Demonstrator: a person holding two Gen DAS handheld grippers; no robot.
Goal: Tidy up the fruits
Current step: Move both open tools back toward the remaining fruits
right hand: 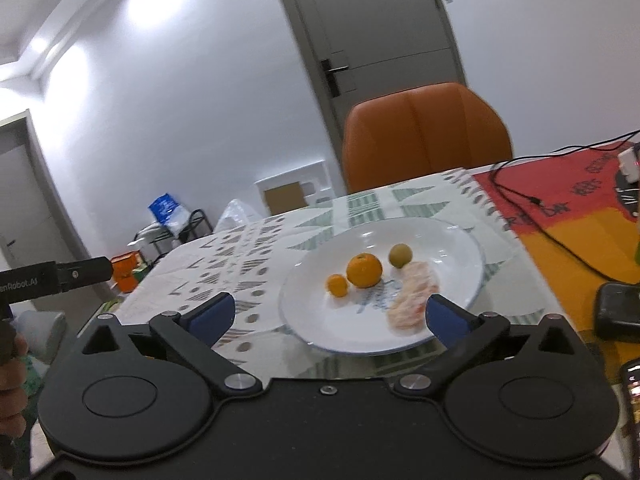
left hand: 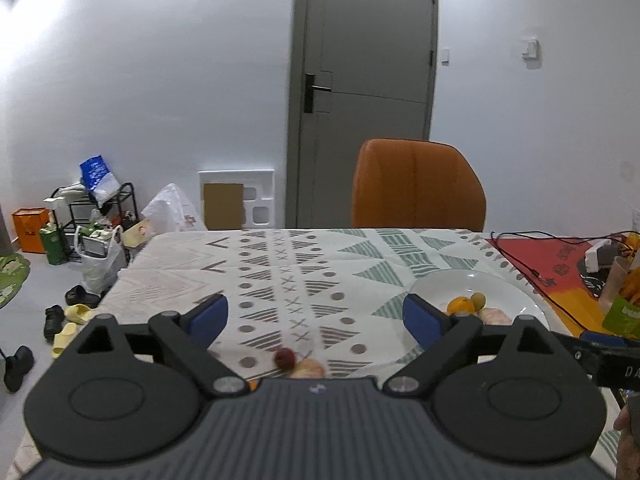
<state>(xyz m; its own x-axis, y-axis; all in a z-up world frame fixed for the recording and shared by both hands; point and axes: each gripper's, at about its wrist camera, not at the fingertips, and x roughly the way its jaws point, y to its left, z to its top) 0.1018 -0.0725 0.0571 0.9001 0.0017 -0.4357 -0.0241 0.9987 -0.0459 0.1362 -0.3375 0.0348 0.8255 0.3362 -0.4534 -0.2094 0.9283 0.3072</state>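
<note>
A: Fruit right under your left gripper: a small red fruit and a pale peach-coloured one lie touching on the patterned tablecloth, at the near edge of the view. Your jaws are wide apart, holding nothing.

B: And your right gripper is spread open too, empty, hanging over the near rim of the white plate.

A: On that plate, near to far: a pale pink fruit by your right finger, a small orange, a bigger orange, then a green fruit.

B: Beyond the table, an orange chair, then a grey door.
</note>
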